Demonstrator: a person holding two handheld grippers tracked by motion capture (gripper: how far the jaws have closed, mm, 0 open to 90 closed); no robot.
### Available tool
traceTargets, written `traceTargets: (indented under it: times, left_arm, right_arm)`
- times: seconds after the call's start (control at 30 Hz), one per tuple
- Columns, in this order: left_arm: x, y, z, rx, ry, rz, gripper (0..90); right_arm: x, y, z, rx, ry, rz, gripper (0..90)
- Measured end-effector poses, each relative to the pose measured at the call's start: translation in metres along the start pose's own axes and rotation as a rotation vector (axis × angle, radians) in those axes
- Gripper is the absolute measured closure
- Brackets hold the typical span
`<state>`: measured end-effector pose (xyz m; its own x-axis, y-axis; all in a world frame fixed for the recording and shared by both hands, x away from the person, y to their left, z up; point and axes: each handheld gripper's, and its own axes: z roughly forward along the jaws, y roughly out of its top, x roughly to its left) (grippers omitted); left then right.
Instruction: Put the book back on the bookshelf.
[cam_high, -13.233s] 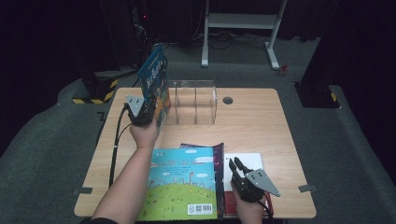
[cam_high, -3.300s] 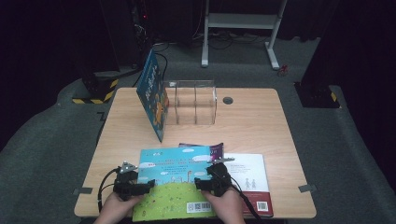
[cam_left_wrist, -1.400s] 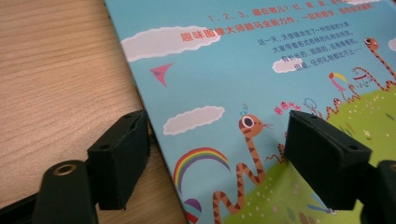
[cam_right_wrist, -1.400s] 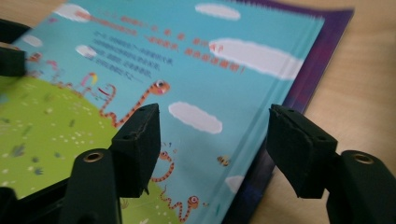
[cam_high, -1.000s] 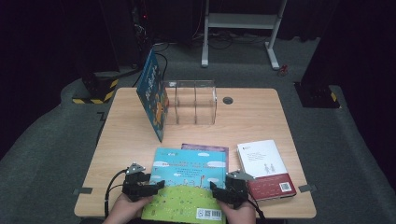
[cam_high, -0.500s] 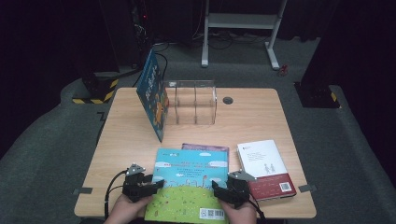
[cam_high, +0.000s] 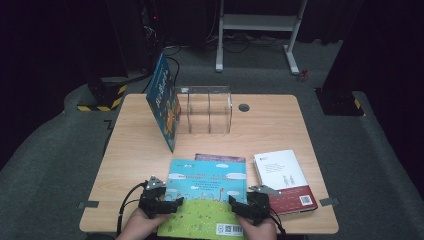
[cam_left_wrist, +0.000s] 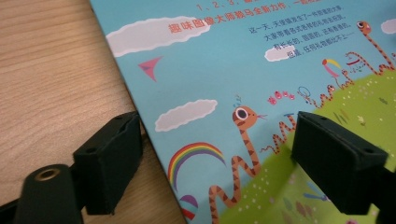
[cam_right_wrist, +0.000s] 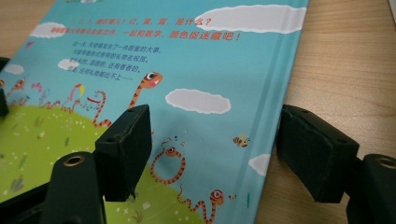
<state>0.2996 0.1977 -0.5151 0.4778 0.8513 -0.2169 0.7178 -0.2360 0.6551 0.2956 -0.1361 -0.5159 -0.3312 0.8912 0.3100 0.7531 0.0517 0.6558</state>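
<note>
Books, four counted. One picture book (cam_high: 206, 195) with blue sky and green hill, flat at the table's (cam_high: 280, 125) 6 o'clock edge. One purple book (cam_high: 220, 157) beneath it, apparently. One white-and-red book (cam_high: 285, 180) at 4 o'clock. One blue book (cam_high: 164, 100) leaning on the clear rack (cam_high: 207, 109) at 11 o'clock.

Grippers, two. Left gripper (cam_high: 172, 204) and right gripper (cam_high: 235, 206): jaws wide, just opened further, each straddling a picture-book edge, pads apart from it.
</note>
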Motion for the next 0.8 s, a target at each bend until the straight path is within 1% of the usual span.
traceTargets:
  times: [0.1,0.17,0.2,0.23,0.27,0.33,0.37,0.4,0.43,0.47,0.5,0.53,0.6,0.67,0.73,0.77,0.8]
  left_arm:
    - [0.001,0.001,0.000,0.002,0.000,-0.008,17.0]
    - [0.002,0.000,-0.001,-0.007,0.000,-0.022,20.0]
    - [0.004,0.000,-0.002,-0.013,-0.001,-0.032,22.6]
    - [0.006,-0.001,-0.003,-0.020,-0.001,-0.047,25.6]
    - [0.006,-0.001,-0.004,-0.023,-0.003,-0.056,28.5]
    - [0.008,-0.001,-0.004,-0.020,-0.004,-0.059,30.3]
    - [0.009,-0.001,-0.005,-0.025,-0.007,-0.077,31.7]
    - [0.011,-0.001,-0.006,-0.032,-0.010,-0.090,34.5]
    - [0.013,-0.002,-0.007,-0.037,-0.017,-0.109,37.8]
    - [0.015,-0.002,-0.007,-0.040,-0.024,-0.124,42.0]
    - [0.018,-0.002,-0.008,-0.044,-0.034,-0.138,44.7]
    - [0.019,-0.002,-0.008,-0.045,-0.038,-0.142,46.7]
    - [0.019,-0.003,-0.008,-0.047,-0.038,-0.141,47.0]
    - [0.017,-0.003,-0.009,-0.055,-0.025,-0.120,46.7]
    - [0.016,-0.004,-0.011,-0.064,0.000,-0.077,50.5]
    - [0.016,-0.005,-0.012,-0.066,0.011,-0.081,49.1]
    - [0.017,-0.006,-0.011,-0.058,0.003,-0.103,44.1]
  right_arm:
    - [-0.003,-0.001,-0.001,-0.013,0.014,0.033,29.5]
    - [-0.002,-0.001,-0.001,-0.012,0.006,0.042,31.3]
    - [-0.003,-0.001,-0.002,-0.015,0.006,0.054,35.4]
    - [-0.003,-0.001,-0.002,-0.021,-0.013,0.052,40.8]
    - [-0.003,-0.001,-0.003,-0.020,-0.028,0.044,42.6]
    - [-0.004,-0.001,-0.003,-0.016,-0.029,0.041,43.9]
    - [-0.004,-0.001,-0.003,-0.018,-0.030,0.043,45.4]
    - [-0.003,-0.001,-0.005,-0.030,-0.041,0.037,49.8]
    - [-0.002,-0.001,-0.006,-0.043,-0.058,0.028,53.4]
    - [-0.002,-0.001,-0.007,-0.050,-0.070,0.012,54.2]
    - [-0.002,-0.001,-0.007,-0.048,-0.071,0.015,54.2]
    - [-0.003,-0.001,-0.007,-0.050,-0.068,0.013,54.4]
    - [-0.004,-0.002,-0.008,-0.054,-0.056,0.027,53.1]
    - [-0.006,-0.003,-0.007,-0.053,-0.017,0.057,45.2]
    - [-0.007,-0.003,-0.006,-0.028,0.016,0.079,39.5]
    - [-0.008,-0.005,-0.005,-0.030,0.022,0.072,39.2]
    - [-0.007,-0.006,-0.006,-0.031,0.022,0.076,38.8]
